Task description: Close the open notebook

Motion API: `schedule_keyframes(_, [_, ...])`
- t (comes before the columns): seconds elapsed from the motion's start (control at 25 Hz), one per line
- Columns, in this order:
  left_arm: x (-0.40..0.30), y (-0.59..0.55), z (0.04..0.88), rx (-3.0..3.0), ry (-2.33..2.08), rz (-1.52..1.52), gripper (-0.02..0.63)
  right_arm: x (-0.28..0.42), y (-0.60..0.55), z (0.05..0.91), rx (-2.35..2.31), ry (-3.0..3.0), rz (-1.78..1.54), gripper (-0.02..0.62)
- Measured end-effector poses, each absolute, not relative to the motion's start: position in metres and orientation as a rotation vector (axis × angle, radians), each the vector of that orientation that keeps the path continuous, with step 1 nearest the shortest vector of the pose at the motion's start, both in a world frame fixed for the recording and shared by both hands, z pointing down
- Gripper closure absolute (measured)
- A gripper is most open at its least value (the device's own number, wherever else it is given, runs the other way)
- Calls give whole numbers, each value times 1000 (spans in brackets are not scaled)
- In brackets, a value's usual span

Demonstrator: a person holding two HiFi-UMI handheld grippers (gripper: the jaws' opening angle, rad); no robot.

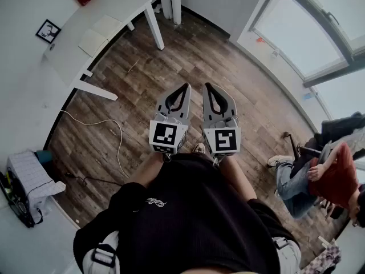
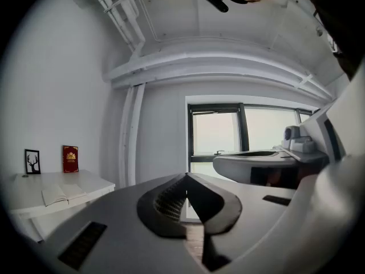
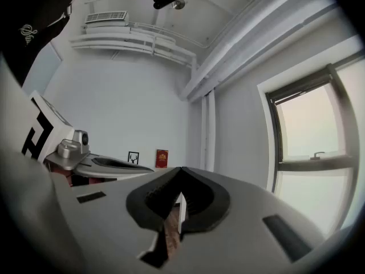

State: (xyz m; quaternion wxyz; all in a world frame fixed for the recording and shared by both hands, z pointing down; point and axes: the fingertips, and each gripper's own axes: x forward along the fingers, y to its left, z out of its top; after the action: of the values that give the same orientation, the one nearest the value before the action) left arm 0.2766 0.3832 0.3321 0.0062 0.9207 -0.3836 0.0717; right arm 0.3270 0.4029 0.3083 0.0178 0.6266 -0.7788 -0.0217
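The open notebook [image 1: 100, 34] lies flat, pale pages up, on the white counter [image 1: 121, 4] at upper left — well apart from the left gripper [image 1: 186, 87] and right gripper [image 1: 206, 87], both mid-frame, fingers closed on nothing.

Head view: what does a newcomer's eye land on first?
The left gripper and right gripper come first, held side by side at centre over the wood floor, both with jaws shut and empty. Next comes the white table at upper left, where the open notebook lies well away from both grippers.
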Motion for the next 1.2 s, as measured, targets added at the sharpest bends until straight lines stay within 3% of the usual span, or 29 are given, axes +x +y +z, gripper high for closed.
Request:
schedule_keyframes(0.44, [190,353,337,2718,-1401,142,603,246,364,317,1741,-2526,-129,572])
schedule_keyframes(1.2, [-74,250,366,2385,-1729,57,603,-16,244,324,1242,-2673,-302,572])
